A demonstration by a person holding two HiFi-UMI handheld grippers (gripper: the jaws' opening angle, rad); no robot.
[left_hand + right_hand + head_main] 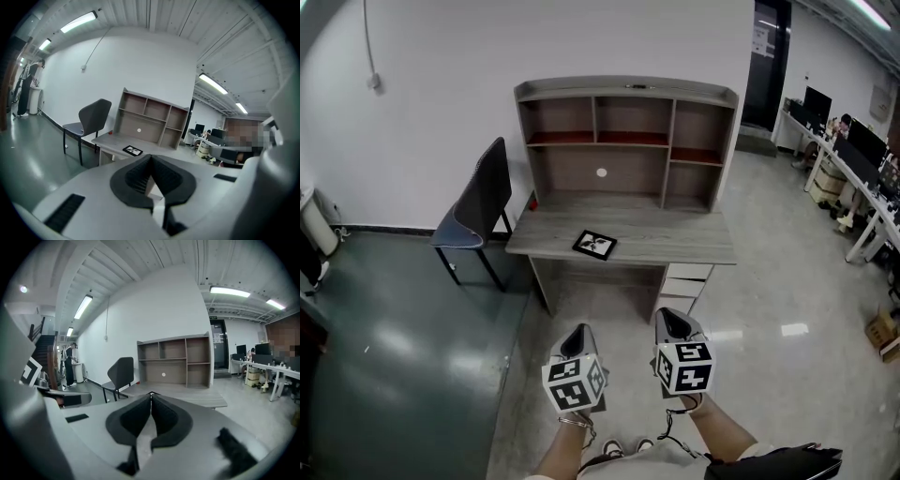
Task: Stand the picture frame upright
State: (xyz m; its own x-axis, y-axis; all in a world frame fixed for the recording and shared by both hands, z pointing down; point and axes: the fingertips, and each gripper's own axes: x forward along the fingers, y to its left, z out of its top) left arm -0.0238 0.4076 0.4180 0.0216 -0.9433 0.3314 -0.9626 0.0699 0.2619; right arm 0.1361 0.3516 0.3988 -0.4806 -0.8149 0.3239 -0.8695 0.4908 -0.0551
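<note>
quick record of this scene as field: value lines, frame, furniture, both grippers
picture frame: lying flat on the desk, near its front edge
shelf unit: standing at the back of the desk
chair: left of the desk
left gripper: shut, empty, short of the desk
right gripper: shut, empty, short of the desk
task state: frame not yet upright

place: office | evidence: monitor desks (861, 176), hutch desk (675, 240), chair (480, 202)
</note>
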